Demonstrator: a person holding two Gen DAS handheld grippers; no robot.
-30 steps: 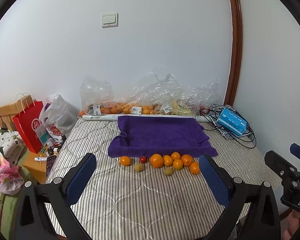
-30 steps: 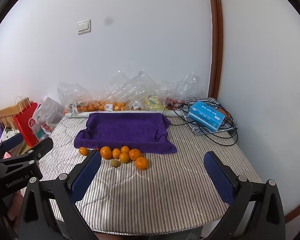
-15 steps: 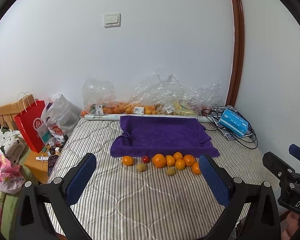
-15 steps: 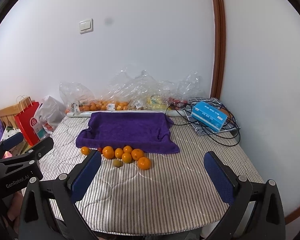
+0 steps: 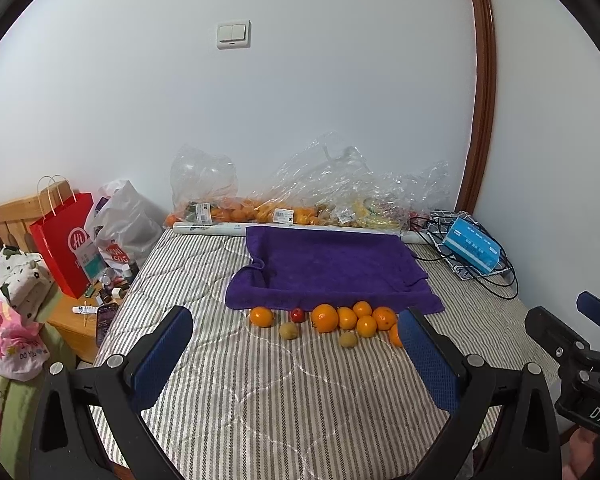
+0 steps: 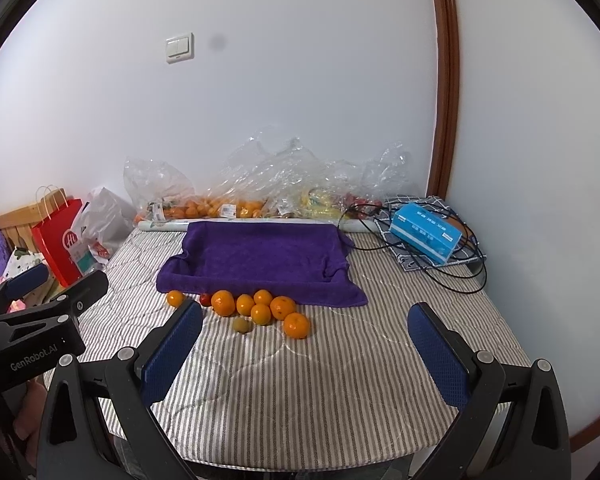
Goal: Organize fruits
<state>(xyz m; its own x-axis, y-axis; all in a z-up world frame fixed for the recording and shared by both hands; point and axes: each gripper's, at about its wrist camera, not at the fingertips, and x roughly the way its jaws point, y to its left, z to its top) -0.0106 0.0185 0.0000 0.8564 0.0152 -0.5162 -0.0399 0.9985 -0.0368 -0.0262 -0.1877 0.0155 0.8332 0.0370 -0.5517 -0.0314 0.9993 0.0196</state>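
Where writing can be read, it is found first at the far left: a white logo of the letters "Hi" in a ring is printed on the red paper bag (image 5: 66,242), and "DO YOU" is seen on the pink fabric (image 5: 8,344) below it. Further right, white barcode labels (image 5: 283,216) are stuck on the clear plastic bags (image 5: 320,188) of fruit against the wall, their print too small to be read. "GenRobot.AI" is marked on the body of the left claw (image 6: 40,322) as seen from the right wrist, and "DAS" on the right claw (image 5: 576,344) as seen from the left wrist. White text on the blue box (image 6: 426,236) at the right cannot be made out. Both claws are held spread wide, with nothing between their blue pads (image 5: 162,354). The loose fruit is laid on the striped bed (image 5: 280,400), just beyond the fingertips and apart from them, in a row along the near edge of the purple towel (image 5: 332,268): a lone orange (image 5: 261,317), a small red fruit (image 5: 297,315), a brownish fruit (image 5: 289,331), a cluster of oranges (image 5: 350,318) and a second brownish fruit (image 5: 348,339). One orange (image 5: 395,336) is partly hidden behind the left claw's right pad.
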